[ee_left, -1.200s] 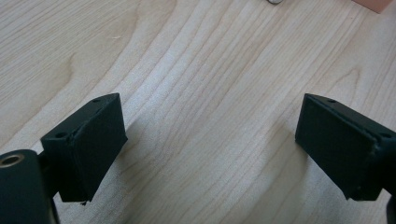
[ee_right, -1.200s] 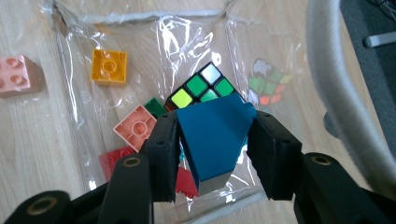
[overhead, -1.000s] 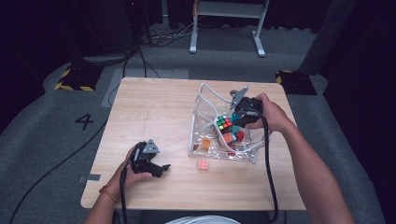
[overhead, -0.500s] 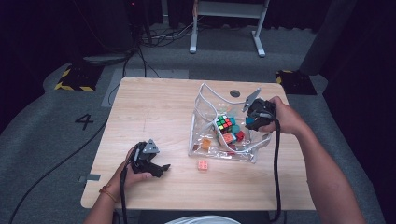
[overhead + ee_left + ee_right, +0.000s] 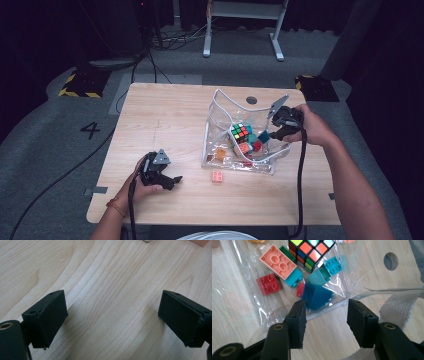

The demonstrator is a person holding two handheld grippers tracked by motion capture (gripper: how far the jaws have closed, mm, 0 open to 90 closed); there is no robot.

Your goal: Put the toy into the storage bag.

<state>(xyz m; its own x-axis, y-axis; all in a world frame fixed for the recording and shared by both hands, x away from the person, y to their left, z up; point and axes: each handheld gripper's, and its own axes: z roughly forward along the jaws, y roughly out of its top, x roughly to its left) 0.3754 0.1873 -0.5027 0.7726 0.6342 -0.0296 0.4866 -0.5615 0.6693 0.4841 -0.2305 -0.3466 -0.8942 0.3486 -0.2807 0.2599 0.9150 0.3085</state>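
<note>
In the high view, the light wooden table point(image 5: 165, 120) carries a clear plastic pouch with a white zip edge point(image 5: 220, 107) on its right half, lying open. Inside it sit a multicoloured puzzle cube point(image 5: 241, 132) and several small building bricks, crowded together. The right gripper point(image 5: 272, 136) reaches over the pouch's right rim, the person's hand behind it. A small pink brick point(image 5: 217, 176) lies alone on the wood just near the pouch's near edge. Well to the left, the left gripper point(image 5: 170, 181) rests low at the near side of the table.

In the left gripper view, its jaws stand wide apart over bare wood with nothing between them.

In the right gripper view, the right gripper point(image 5: 325, 315) has jaws that have just been opening, and they stand parted with no pad pressing on anything. A blue block point(image 5: 317, 298), blurred, sits just beyond their tips, possibly dropping into the pouch. Around it lie a teal studded brick point(image 5: 333, 266), a salmon two-stud brick point(image 5: 278, 262), a red brick point(image 5: 268, 284) and the puzzle cube. A white woven strap point(image 5: 397, 307) crosses at the right, beside the right-hand jaw, and crinkled plastic film lies under the jaws.
</note>
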